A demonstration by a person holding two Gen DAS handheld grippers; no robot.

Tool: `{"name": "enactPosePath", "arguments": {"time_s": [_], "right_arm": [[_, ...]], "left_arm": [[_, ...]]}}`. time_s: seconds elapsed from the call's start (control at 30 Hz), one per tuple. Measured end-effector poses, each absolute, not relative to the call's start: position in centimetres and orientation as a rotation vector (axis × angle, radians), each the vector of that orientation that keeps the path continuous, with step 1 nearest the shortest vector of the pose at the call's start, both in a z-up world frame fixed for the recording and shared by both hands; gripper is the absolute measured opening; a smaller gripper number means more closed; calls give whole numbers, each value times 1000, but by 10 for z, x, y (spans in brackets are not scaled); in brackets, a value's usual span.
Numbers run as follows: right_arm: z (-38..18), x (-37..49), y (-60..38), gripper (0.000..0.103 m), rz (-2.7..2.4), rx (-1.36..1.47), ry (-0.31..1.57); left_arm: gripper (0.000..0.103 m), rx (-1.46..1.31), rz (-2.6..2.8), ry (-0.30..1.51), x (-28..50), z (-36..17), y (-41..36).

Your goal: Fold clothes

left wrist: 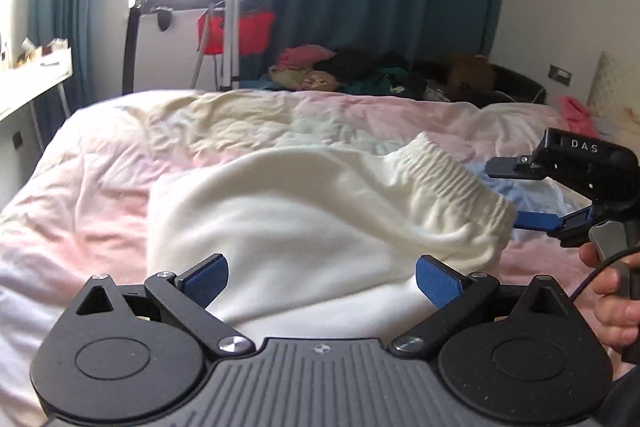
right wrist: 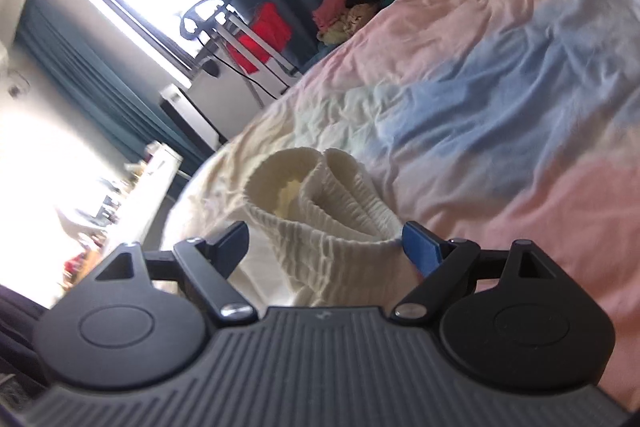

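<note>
Left gripper [left wrist: 322, 281] spread wide, nothing pinched, cream fleece garment with ribbed elastic waistband [left wrist: 304, 223] lay on pastel pink-blue-yellow bedspread [left wrist: 100, 163] at its 12 o'clock, right gripper [right wrist: 324, 251] spread, waistband between unpressed pads.

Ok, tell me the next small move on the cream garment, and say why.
Probably close the right gripper on the ribbed waistband. Its jaws stand open with the doubled band between them, nothing pinched. The left gripper hangs open over the cream garment, which lies loose on the bedspread, so a fold likely needs a grip first.
</note>
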State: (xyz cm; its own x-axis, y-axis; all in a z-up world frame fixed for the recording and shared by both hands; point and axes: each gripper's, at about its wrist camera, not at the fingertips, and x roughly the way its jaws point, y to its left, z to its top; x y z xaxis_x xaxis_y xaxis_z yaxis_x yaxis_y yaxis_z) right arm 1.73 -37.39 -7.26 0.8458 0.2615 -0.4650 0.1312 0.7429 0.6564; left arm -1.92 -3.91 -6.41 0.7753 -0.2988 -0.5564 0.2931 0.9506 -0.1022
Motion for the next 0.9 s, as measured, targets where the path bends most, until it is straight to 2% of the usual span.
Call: {"name": "enactPosePath", "arguments": {"time_s": [0.23,0.43,0.47,0.5,0.6,0.73,0.8,0.9], "right_arm": [[-97,30,-370,86,42,737,688],[-108,42,-361,86,62,751,685],[-107,42,-358,82,68,731,679],[-104,40,-356,66,82,714,662],[-91,32,-354,45,74,675,604],[-77,18,-358,43,70,696,529],[-84,14,-364,43,23,727,553],[-102,15,-378,53,-42,812,621]], "left_arm": [[101,-38,-325,590,-19,-62,-32],[101,55,-364,573,-19,-74,-38],[101,69,-378,568,-20,-74,-40],[101,84,-389,562,-21,-75,-42],[101,116,-400,556,-21,-79,-45],[101,118,-387,568,-19,-84,-42],[101,114,-379,581,-18,-86,-40],[101,97,-366,630,-14,-92,-36]]}}
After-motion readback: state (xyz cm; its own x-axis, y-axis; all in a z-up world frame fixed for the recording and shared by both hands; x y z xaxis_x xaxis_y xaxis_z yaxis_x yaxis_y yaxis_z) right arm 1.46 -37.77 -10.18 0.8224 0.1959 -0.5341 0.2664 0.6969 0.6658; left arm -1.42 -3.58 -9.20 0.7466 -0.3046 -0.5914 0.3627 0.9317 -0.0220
